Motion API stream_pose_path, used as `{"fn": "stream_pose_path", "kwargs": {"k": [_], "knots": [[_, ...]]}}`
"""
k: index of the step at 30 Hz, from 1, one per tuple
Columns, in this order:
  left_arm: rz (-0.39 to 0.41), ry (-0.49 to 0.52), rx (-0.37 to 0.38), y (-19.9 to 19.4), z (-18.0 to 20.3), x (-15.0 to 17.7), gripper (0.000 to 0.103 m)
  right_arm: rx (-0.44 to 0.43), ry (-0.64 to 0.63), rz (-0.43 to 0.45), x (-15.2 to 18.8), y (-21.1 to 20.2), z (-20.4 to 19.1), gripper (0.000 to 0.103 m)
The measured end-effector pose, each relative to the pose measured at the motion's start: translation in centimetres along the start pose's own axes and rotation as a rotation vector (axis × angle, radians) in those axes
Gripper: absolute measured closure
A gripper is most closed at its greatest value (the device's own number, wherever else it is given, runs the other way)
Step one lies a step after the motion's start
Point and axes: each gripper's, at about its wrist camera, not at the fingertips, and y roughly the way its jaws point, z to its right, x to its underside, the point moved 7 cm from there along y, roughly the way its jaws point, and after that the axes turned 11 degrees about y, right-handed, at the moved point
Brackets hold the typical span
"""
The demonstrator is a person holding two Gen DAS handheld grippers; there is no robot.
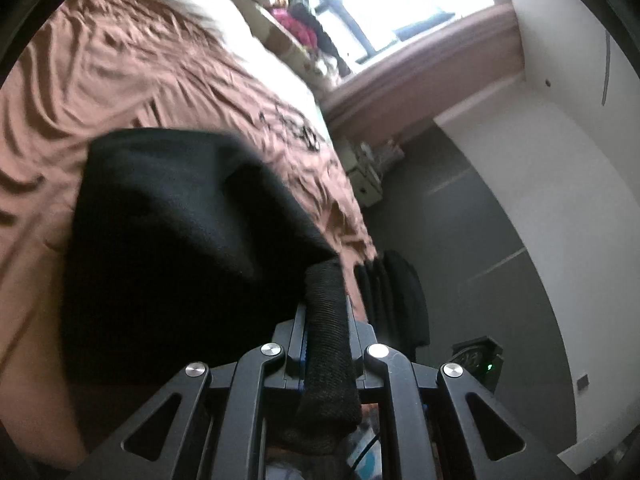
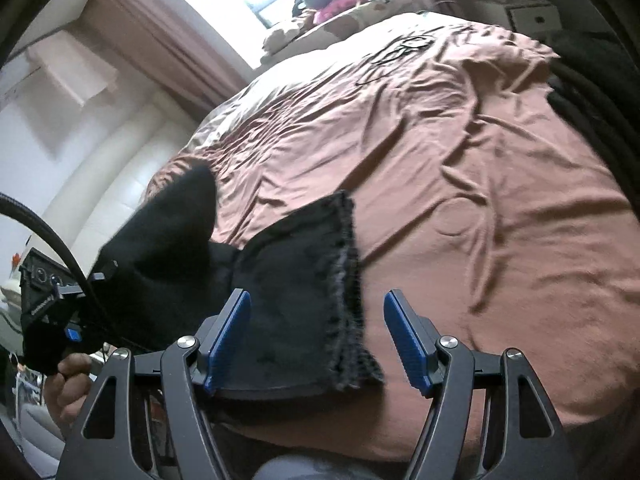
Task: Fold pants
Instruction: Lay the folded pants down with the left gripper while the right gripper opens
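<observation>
Left gripper [image 1: 326,320] clamped on pants [image 1: 180,232] waistband, lifted over bed [image 1: 120,72]. Right gripper [image 2: 316,336] spread, holding nothing. Fabric's soft, limp, sags; take the free hem [image 2: 344,280] next.

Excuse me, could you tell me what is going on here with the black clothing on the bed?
A person is folding black pants on a bed with a brown sheet, using a handheld gripper in each hand. The left gripper is shut on a ribbed edge of the pants and holds that part up off the bed. The right gripper is open and holds nothing; a hemmed end of the pants lies on the sheet between its fingers.
</observation>
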Motion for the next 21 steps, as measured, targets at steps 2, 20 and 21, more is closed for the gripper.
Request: {"fn": "stream_pose_path", "kwargs": {"k": [2,20,21], "knots": [[-0.050,0.000,0.006,2.6,0.3,1.1,0.091,0.004,0.026,0.002,0.1,-0.7,1.3,0.035],[-0.317,0.065,-0.031,10.2,1.8,8.9,0.083,-0.002,0.153,0.006,0.3,-2.9,6.1,0.035],[-0.317,0.067,-0.030,10.0,1.7,8.9,0.080,-0.007,0.152,0.003,0.3,-2.7,6.1,0.035]]}}
